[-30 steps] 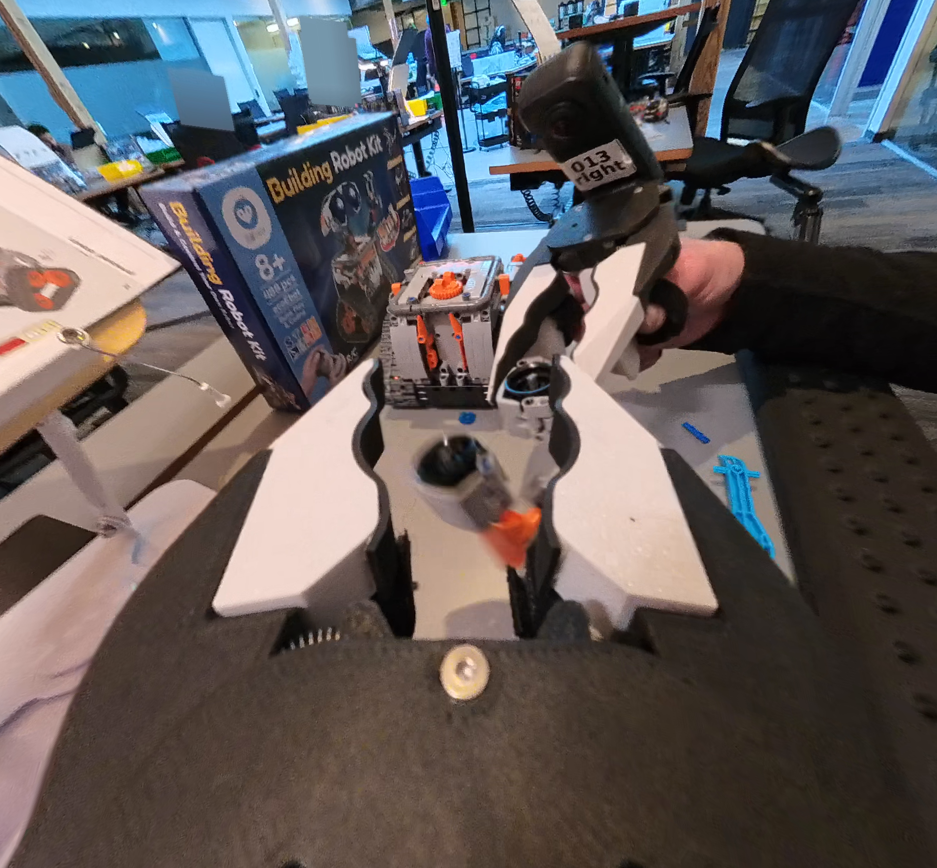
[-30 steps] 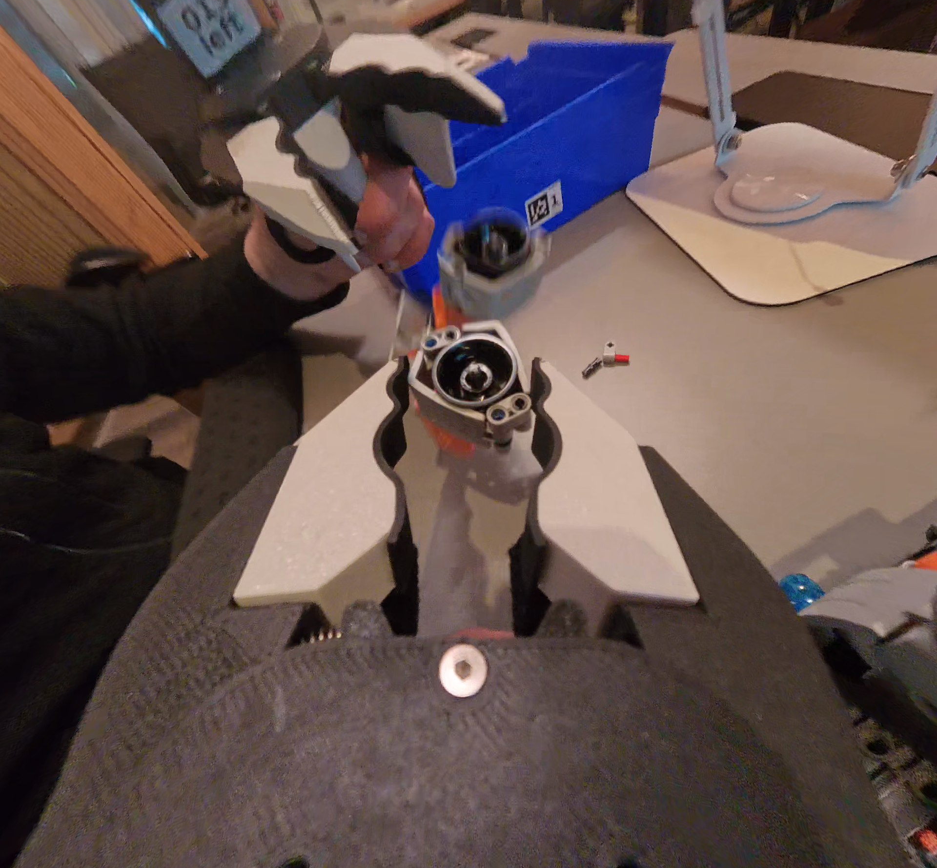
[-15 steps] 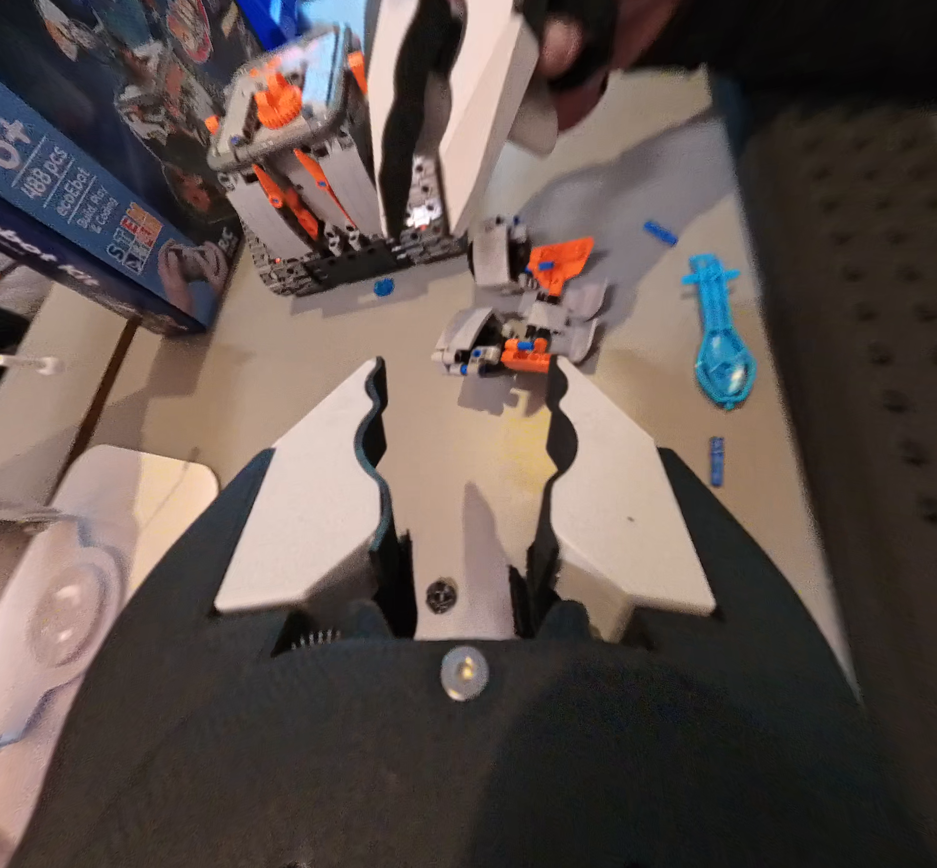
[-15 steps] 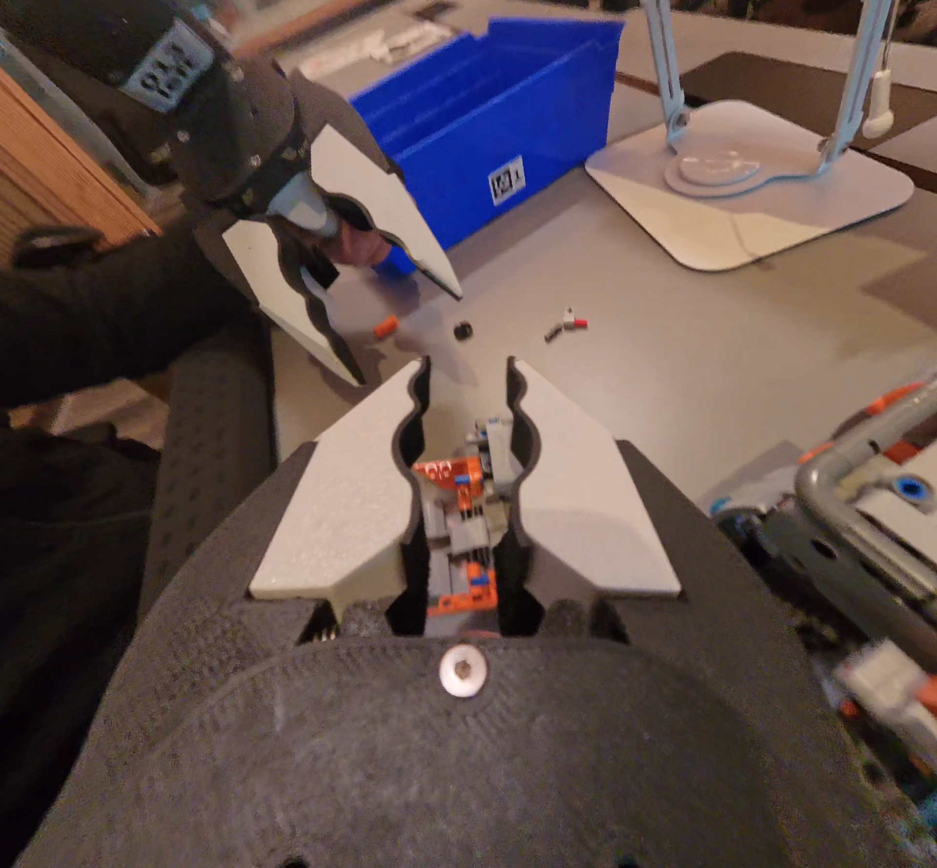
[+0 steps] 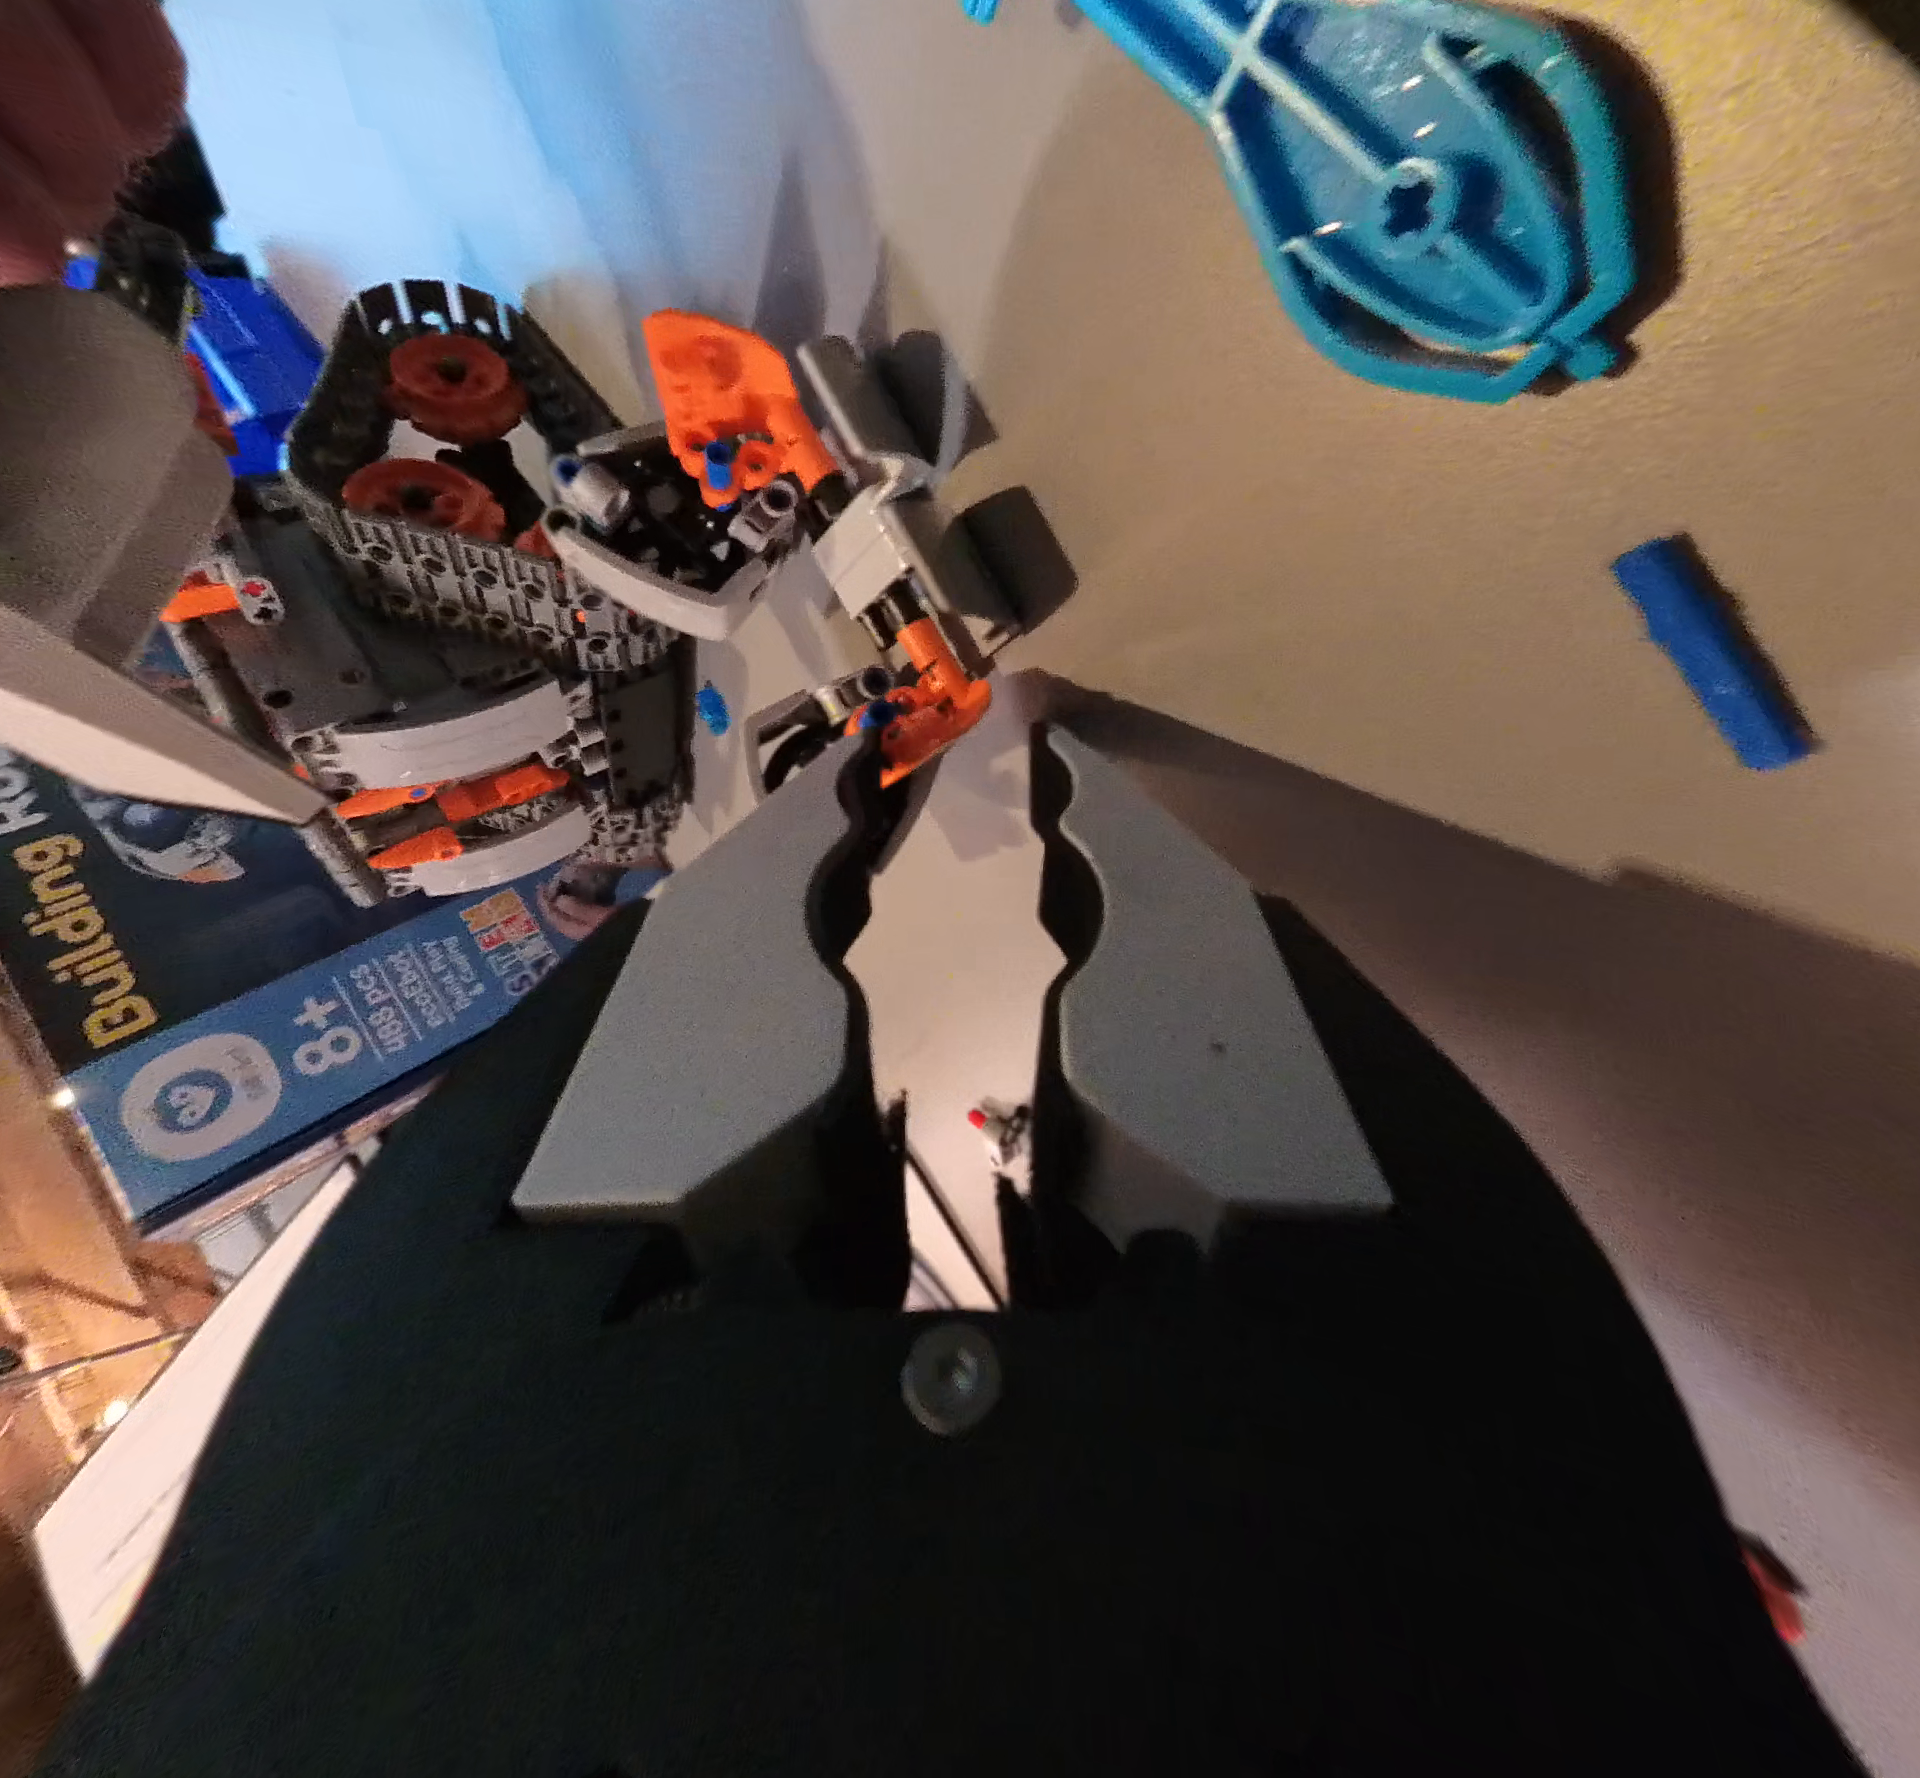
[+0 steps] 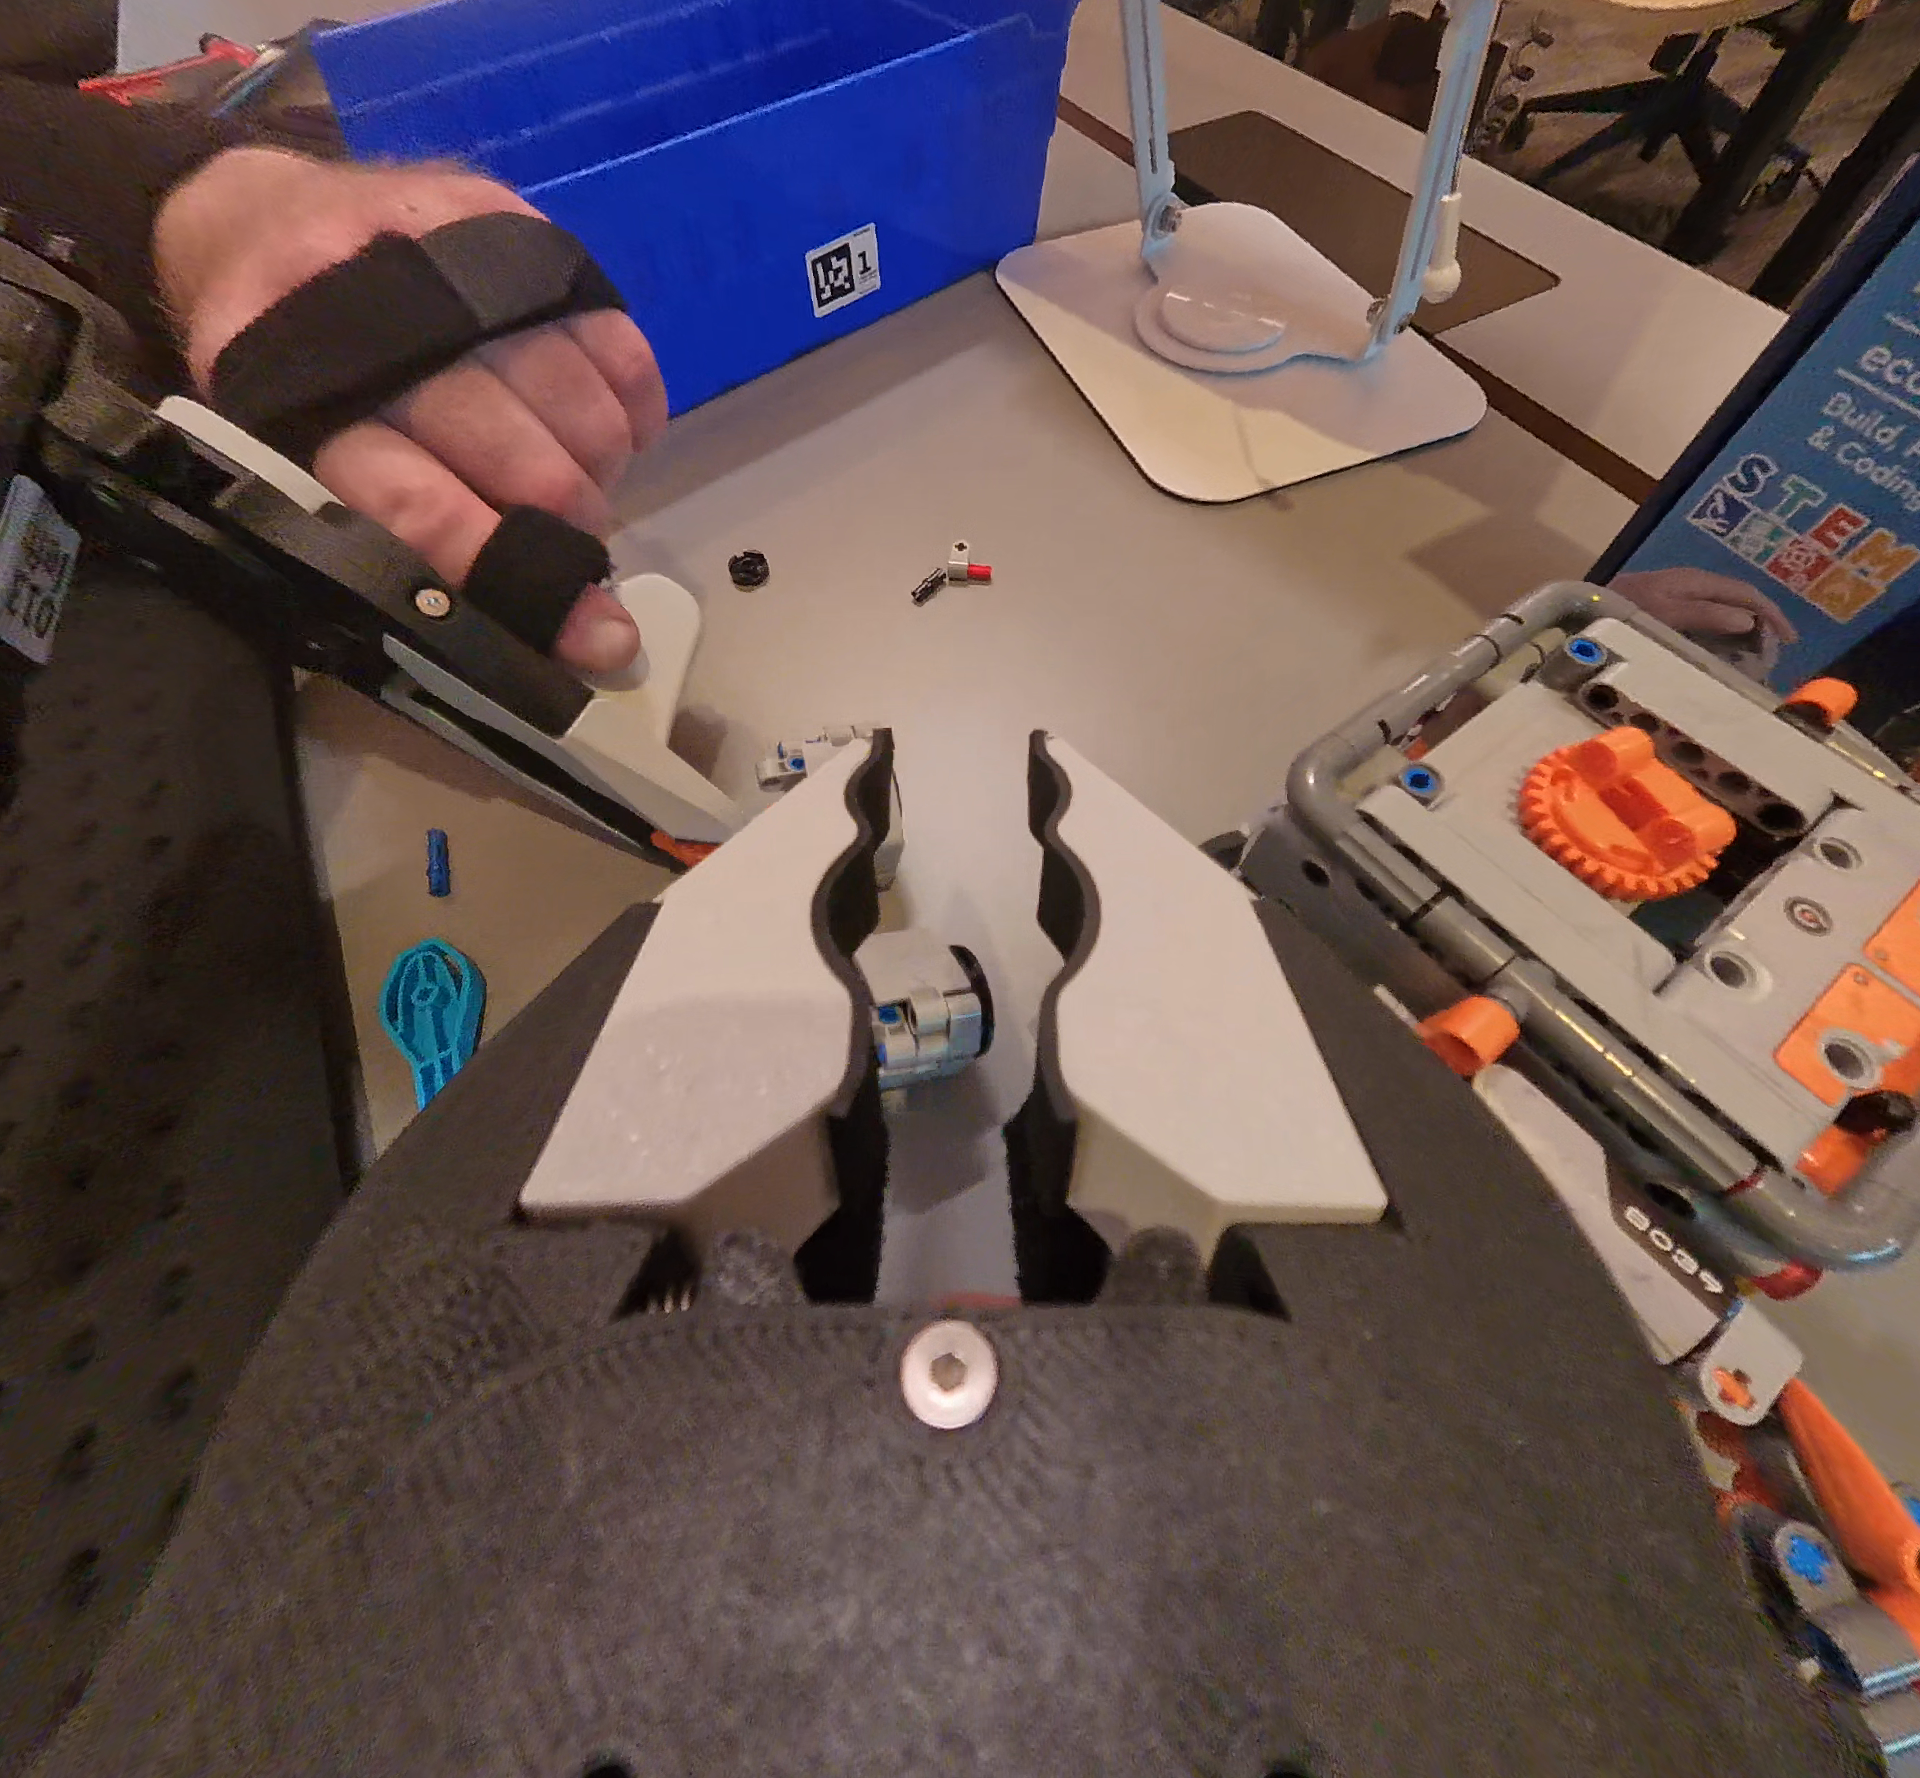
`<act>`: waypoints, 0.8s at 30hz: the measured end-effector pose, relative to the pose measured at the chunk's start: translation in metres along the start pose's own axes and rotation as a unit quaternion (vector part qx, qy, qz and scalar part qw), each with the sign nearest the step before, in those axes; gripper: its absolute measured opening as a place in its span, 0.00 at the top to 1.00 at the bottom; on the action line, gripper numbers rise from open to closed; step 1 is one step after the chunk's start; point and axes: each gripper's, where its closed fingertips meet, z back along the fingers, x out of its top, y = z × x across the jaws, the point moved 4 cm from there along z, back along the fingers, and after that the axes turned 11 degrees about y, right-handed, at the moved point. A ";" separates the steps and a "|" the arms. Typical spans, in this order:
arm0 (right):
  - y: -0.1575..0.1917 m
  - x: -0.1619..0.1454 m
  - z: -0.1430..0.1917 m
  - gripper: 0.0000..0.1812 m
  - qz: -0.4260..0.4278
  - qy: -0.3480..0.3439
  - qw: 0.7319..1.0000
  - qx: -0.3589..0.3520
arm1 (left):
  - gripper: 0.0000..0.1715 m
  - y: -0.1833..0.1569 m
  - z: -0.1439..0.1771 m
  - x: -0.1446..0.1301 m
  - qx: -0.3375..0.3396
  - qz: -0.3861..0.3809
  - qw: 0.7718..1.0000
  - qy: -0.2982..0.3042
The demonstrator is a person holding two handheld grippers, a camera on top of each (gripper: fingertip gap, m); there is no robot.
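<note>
While both grippers hover by the tracked robot (image 6: 1621, 907) | left gripper (image 5: 940, 741) open, tips near grey-orange piece (image 5: 821, 575) | right gripper (image 6: 958, 752) open over it

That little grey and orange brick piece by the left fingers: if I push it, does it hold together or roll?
The grey and orange brick assembly looks angular and lies flat, so it probably slides, not rolls. Its pinned joints may flex or separate. It seems light.
</note>
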 end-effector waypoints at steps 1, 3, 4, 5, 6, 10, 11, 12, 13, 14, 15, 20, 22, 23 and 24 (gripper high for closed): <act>0.000 0.000 0.000 0.87 0.002 0.002 1.000 -0.001 | 0.90 0.004 -0.001 -0.001 0.008 0.003 1.000 0.001; 0.000 -0.002 0.000 0.87 0.007 0.007 1.000 -0.005 | 0.93 0.008 -0.001 0.001 0.004 0.018 1.000 -0.012; 0.000 -0.002 0.001 0.87 0.010 0.008 1.000 -0.007 | 0.94 0.009 -0.002 0.002 0.000 0.029 0.999 -0.016; 0.000 -0.002 0.001 0.88 0.013 0.008 1.000 -0.007 | 0.94 0.010 -0.002 0.004 -0.002 0.039 0.999 -0.021; 0.000 -0.002 0.002 0.88 0.015 0.007 1.000 -0.006 | 0.94 0.011 -0.002 0.005 -0.010 0.060 0.998 -0.027; 0.003 0.000 0.008 0.88 0.020 -0.005 1.000 -0.003 | 0.96 0.020 0.007 0.004 -0.040 0.158 0.984 -0.067; 0.003 0.000 0.010 0.88 0.021 -0.007 1.000 0.001 | 0.96 0.024 0.011 0.002 -0.044 0.185 0.979 -0.078; 0.005 -0.001 0.011 0.87 0.021 -0.008 1.000 0.009 | 0.96 0.027 0.014 0.000 -0.054 0.217 0.970 -0.093; 0.006 -0.002 0.012 0.86 0.019 -0.008 1.000 0.020 | 0.96 0.030 0.018 -0.002 -0.073 0.259 0.956 -0.116; 0.008 -0.003 0.013 0.85 0.013 -0.008 0.999 0.033 | 0.96 0.034 0.024 -0.004 -0.088 0.302 0.938 -0.146; 0.010 -0.004 0.013 0.83 0.009 -0.008 0.999 0.047 | 0.96 0.038 0.030 -0.007 -0.099 0.343 0.917 -0.176; 0.017 0.001 0.018 0.83 0.009 -0.033 0.996 0.077 | 0.96 0.042 0.052 -0.023 -0.180 0.491 0.793 -0.311; 0.019 0.004 0.023 0.80 -0.003 -0.054 0.993 0.103 | 0.96 0.040 0.054 -0.027 -0.193 0.513 0.765 -0.338; 0.019 0.004 0.024 0.78 -0.007 -0.061 0.992 0.115 | 0.96 0.039 0.057 -0.027 -0.200 0.519 0.752 -0.355; 0.020 0.003 0.024 0.75 -0.003 -0.060 0.991 0.122 | 0.97 0.039 0.060 -0.025 -0.209 0.518 0.740 -0.375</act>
